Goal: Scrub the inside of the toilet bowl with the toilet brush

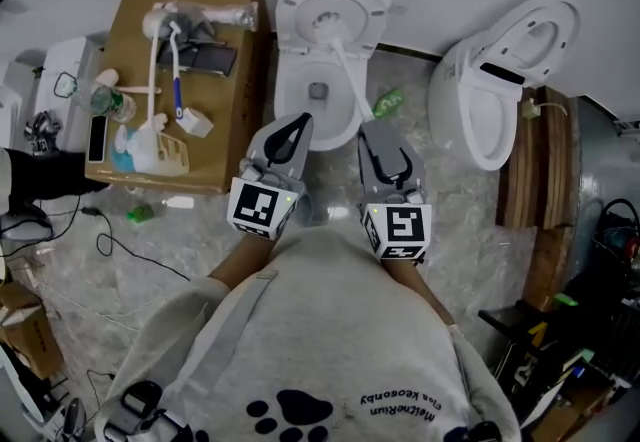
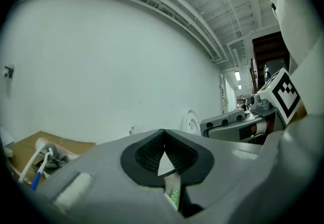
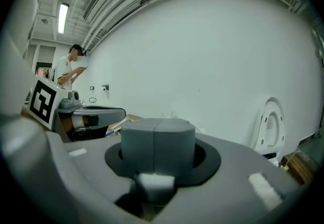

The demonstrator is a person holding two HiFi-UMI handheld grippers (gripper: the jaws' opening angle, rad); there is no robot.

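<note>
A white toilet (image 1: 290,80) stands with its lid up against the far wall. The white toilet brush handle (image 1: 350,75) slants from the back of the bowl down to my right gripper (image 1: 376,133), which is shut on its near end. In the right gripper view the jaws (image 3: 154,137) are pressed together, with the white handle (image 3: 156,182) showing just beneath them. My left gripper (image 1: 297,125) hovers over the bowl's front rim, shut and holding nothing. Its pads (image 2: 163,136) meet at the tips. The brush head is hard to make out against the porcelain.
A second toilet (image 1: 495,90) lies tilted at the right beside wooden boards (image 1: 540,170). A cardboard box (image 1: 180,80) at the left holds spare brushes, bottles and a phone. A green packet (image 1: 388,102) lies on the floor by the bowl. Cables trail at the left.
</note>
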